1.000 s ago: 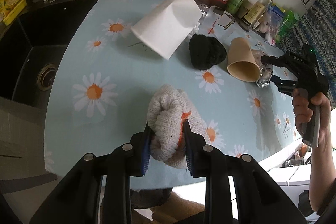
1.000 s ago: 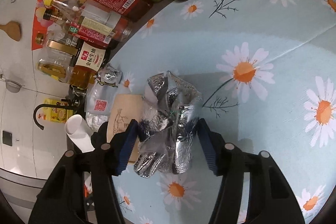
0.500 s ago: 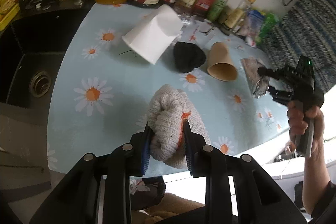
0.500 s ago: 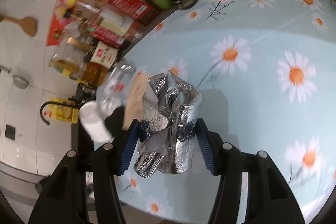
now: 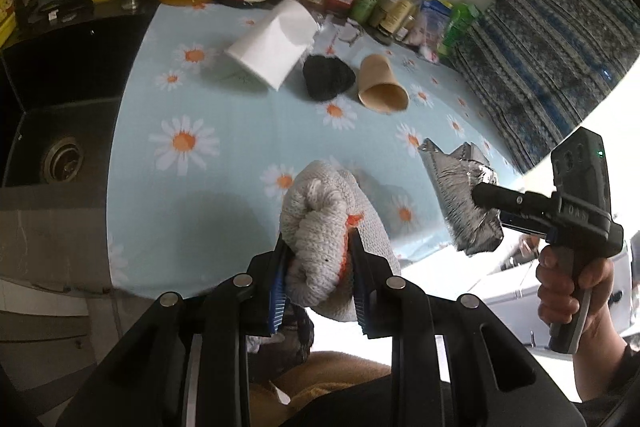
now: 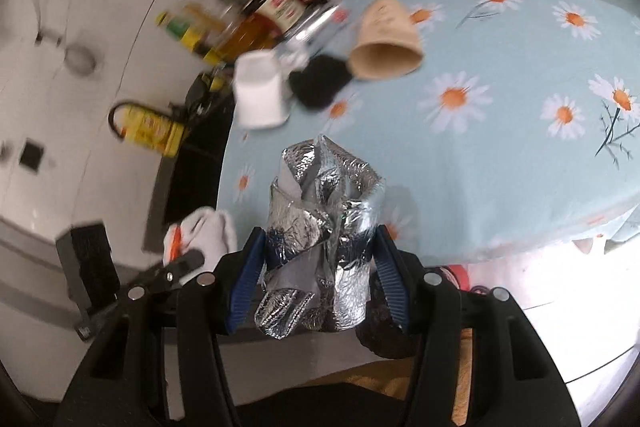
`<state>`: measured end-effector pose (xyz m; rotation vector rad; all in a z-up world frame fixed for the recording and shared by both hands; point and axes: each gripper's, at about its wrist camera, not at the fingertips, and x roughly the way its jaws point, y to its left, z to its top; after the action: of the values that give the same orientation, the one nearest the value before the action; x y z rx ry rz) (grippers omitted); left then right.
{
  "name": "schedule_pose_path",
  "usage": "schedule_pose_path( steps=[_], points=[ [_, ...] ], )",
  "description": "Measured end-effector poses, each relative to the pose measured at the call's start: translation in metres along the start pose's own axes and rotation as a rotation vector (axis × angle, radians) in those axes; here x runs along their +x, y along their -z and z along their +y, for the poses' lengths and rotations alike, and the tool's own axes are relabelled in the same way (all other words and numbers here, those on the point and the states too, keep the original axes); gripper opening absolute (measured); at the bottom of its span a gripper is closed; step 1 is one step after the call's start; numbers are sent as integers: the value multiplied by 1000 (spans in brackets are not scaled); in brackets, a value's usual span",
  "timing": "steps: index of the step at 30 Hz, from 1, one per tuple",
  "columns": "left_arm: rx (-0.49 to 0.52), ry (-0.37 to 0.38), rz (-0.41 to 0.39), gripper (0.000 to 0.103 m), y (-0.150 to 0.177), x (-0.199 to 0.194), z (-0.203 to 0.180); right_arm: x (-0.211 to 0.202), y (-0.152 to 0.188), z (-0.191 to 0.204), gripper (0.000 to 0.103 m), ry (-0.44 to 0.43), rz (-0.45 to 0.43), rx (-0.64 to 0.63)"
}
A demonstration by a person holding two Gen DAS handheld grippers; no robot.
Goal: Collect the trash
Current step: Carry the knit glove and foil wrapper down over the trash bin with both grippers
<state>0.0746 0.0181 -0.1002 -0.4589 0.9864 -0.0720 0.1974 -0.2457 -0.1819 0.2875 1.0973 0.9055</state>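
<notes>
Glove (image 5: 320, 227) in L tool (image 5: 320, 291), foil (image 6: 324, 227) in R tool (image 6: 320, 287)

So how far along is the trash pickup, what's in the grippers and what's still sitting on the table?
Nothing can be seen binned yet. In hand: the left gripper is shut on a knitted glove, the right gripper on a crumpled foil bag, both lifted near the table's edge. Left on the daisy tablecloth: a white cup, a black wad and a brown cup, both cups tipped over.
</notes>
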Motion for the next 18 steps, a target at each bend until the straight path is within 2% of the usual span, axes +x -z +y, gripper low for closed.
schedule_pose_path(
  steps=[3, 8, 18],
  points=[
    [13, 20, 27, 26, 12, -2, 3, 5, 19, 14, 55, 3, 17, -32],
    [59, 9, 61, 26, 32, -4, 5, 14, 45, 28, 55, 34, 49, -55],
    [101, -31, 150, 26, 72, 6, 16, 52, 91, 24, 56, 50, 149, -20]
  ],
)
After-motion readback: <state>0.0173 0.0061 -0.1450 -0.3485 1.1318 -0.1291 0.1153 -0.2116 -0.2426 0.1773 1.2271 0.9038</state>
